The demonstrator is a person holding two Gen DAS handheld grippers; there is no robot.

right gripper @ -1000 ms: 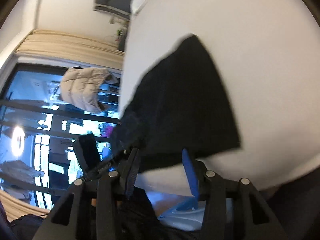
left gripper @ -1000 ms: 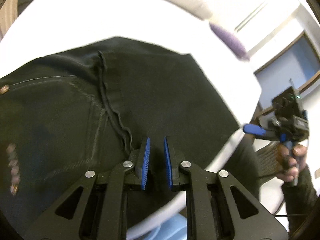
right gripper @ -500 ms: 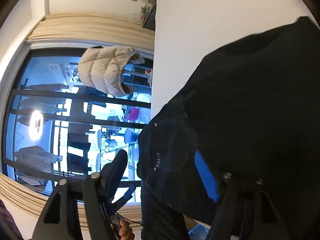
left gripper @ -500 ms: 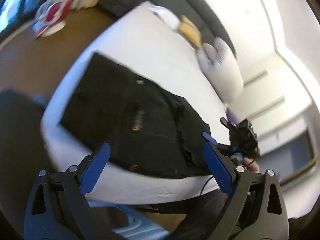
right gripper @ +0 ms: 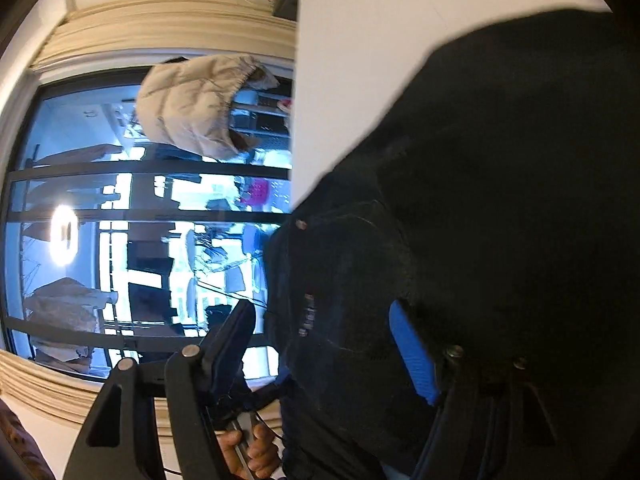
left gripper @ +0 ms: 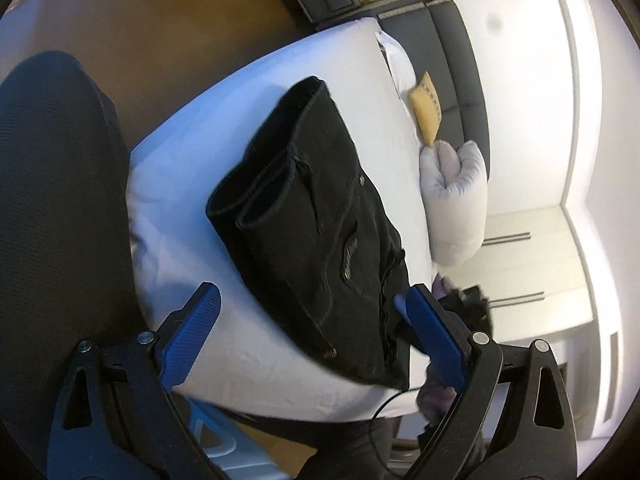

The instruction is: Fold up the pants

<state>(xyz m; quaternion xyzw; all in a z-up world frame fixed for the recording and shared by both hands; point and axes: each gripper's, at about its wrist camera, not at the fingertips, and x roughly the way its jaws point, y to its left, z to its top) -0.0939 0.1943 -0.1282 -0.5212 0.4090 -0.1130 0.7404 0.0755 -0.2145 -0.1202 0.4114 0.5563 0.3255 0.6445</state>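
White bed (left gripper: 192,160) under folded pants (left gripper: 316,232), yellow cushion (left gripper: 427,114) (headboard side), grey pillow (left gripper: 456,200), left hand-held gripper (left gripper: 316,332) and right hand-held gripper (right gripper: 324,340) wide, empty.

Black denim pants (right gripper: 500,208) with a copper rivet fill the right side, lying on a white bed surface (right gripper: 360,32). The right gripper (right gripper: 320,328) has its black-and-blue fingers spread, nothing pinched between them. A beige puffer jacket (right gripper: 196,104) hangs against a large dark-framed window (right gripper: 120,208).

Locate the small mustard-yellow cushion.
In the left wrist view, the mustard-yellow cushion lies upper right on the white bed, against the dark grey headboard, just above the rolled grey pillow.
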